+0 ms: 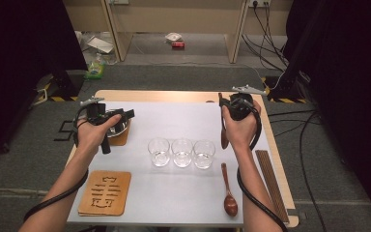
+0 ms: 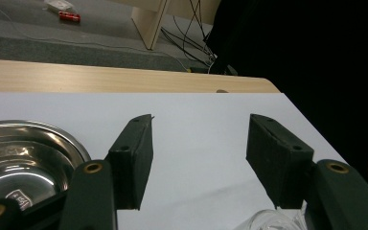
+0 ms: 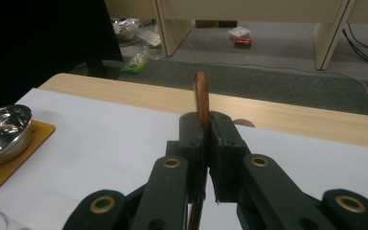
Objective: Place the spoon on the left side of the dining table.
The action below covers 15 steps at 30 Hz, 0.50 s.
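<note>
While bowl: steel bowl [image 1: 117,126] on coaster [image 1: 122,137], empty
glasses: three glasses [image 1: 182,152] (empty)
right gripper [image 3: 204,143]: clamped on wooden spoon [image 3: 201,96]
left gripper [image 2: 199,143]: jaws apart, nothing held

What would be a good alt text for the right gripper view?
The right gripper is shut on a brown wooden spoon, whose handle rises between the black jaws, above a white table. At the left, a steel bowl sits on a wooden coaster; the floor lies beyond.
</note>
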Available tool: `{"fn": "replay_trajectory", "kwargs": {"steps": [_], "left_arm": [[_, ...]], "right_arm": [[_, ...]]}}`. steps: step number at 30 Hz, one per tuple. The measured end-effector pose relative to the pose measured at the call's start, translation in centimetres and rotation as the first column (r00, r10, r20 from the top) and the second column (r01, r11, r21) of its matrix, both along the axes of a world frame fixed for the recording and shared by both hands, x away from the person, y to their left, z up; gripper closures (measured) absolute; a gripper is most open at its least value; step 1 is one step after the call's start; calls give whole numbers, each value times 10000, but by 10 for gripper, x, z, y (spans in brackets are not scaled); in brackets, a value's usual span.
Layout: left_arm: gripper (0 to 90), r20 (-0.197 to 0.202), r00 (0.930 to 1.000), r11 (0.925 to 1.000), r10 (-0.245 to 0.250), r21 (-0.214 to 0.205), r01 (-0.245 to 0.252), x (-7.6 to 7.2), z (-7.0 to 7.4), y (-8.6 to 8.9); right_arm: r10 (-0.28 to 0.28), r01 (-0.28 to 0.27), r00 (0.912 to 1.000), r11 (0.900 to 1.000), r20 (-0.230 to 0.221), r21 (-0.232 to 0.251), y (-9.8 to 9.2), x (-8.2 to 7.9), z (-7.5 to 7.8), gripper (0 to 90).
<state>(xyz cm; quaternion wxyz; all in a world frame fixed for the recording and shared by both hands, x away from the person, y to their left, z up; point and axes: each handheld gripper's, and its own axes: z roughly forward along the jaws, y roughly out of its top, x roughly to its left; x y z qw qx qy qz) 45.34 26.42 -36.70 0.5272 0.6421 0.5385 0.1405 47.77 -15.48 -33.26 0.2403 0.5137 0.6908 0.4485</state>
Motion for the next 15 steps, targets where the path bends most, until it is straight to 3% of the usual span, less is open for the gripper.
{"fn": "replay_trajectory", "kwargs": {"steps": [15], "left_arm": [[418, 283, 9995, 9999, -136, 84, 134, 6, 15, -9]], "right_arm": [[319, -331, 9970, 9993, 702, 157, 10, 4, 3, 851]]}}
